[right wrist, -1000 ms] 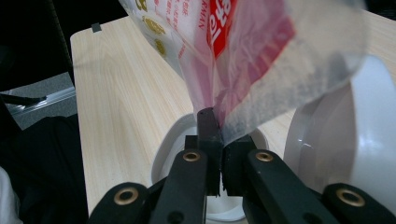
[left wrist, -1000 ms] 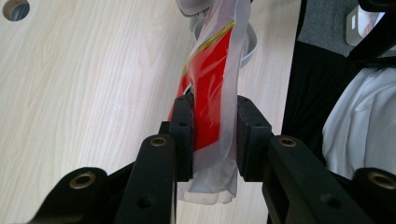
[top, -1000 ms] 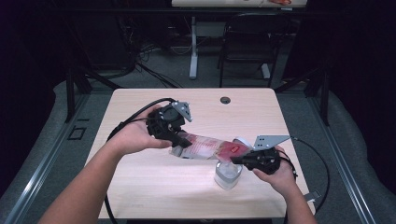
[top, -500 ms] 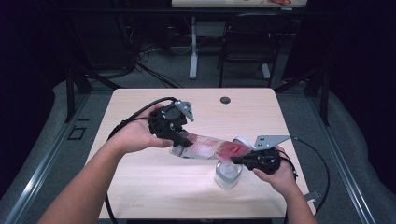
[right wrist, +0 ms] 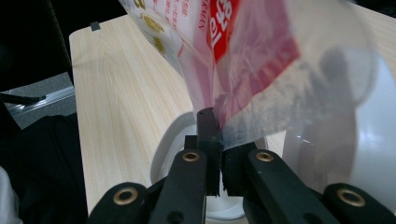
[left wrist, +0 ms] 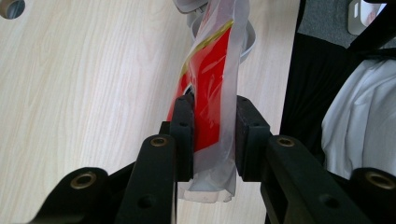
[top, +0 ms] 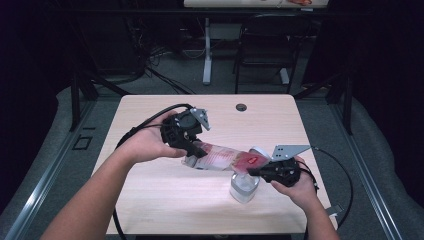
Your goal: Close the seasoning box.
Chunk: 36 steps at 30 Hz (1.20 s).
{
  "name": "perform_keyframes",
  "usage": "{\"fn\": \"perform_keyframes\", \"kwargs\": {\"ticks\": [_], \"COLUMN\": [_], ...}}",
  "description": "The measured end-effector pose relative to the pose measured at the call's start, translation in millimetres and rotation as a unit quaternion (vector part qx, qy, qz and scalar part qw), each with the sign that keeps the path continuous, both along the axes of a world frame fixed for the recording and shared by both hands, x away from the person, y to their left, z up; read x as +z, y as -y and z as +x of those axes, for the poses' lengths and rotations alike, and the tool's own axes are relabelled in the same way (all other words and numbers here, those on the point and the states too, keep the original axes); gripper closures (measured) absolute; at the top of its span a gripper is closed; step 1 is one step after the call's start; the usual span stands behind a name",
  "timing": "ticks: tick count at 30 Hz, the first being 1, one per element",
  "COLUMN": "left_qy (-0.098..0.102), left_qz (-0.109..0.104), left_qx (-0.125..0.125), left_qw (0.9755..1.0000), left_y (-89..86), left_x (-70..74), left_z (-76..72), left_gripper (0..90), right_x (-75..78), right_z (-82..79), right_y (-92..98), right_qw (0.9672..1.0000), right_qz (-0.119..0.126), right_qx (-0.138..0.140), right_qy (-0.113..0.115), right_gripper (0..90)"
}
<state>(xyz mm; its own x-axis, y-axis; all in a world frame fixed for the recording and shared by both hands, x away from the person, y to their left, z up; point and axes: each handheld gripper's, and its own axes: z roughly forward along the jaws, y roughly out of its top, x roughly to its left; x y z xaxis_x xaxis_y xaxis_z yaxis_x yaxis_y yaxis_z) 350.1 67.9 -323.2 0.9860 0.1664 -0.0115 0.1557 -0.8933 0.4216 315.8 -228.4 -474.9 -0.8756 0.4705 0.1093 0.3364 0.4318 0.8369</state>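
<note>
A clear plastic bag (top: 222, 156) with red print hangs stretched between my two grippers above the table. My left gripper (top: 192, 149) is shut on one end of the bag (left wrist: 210, 70), with both pads pressed on the film. My right gripper (top: 254, 171) is shut on the other end, pinching a thin edge of the bag (right wrist: 243, 51) between its jaws. A clear round container (top: 244, 188) stands on the table just under the right gripper's end. From the right gripper view its rim (right wrist: 170, 140) lies directly below the jaws.
The light wooden table (top: 150, 200) has a round cable hole (top: 241, 107) near its far edge. A white round lid (right wrist: 373, 140) lies beside the container. Cables trail from both grippers across the table. Chairs and desk legs stand beyond the far edge.
</note>
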Motion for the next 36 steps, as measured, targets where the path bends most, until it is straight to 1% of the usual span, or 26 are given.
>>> {"fn": "perform_keyframes", "kwargs": {"ticks": [11, 15, 18, 36], "left_qy": [0.000, 0.002, 0.003, 0.006], "left_qz": [0.008, 0.008, 0.013, 0.018], "left_qx": [-0.002, -0.001, -0.005, -0.007], "left_qw": [1.0000, 1.0000, 0.9999, 0.9998], "left_y": [3.9, 5.0, 5.9, 9.8], "left_x": [2.2, 2.5, 3.5, 5.2], "left_z": [-0.8, -1.0, -0.4, -1.1], "left_gripper": [73.2, 73.2, 73.3, 73.6], "right_x": [-0.1, -0.2, -0.2, -0.7], "right_z": [-0.1, 0.0, 0.1, 0.4], "right_y": [0.0, 0.2, 0.3, 0.7], "right_qw": [1.0000, 1.0000, 1.0000, 1.0000], "right_qz": [-0.002, -0.002, -0.002, -0.005], "right_qx": [-0.001, 0.000, 0.000, -0.001], "right_qy": [0.000, -0.001, -0.001, -0.003], "right_gripper": [88.4, 88.4, 88.3, 88.3]}}
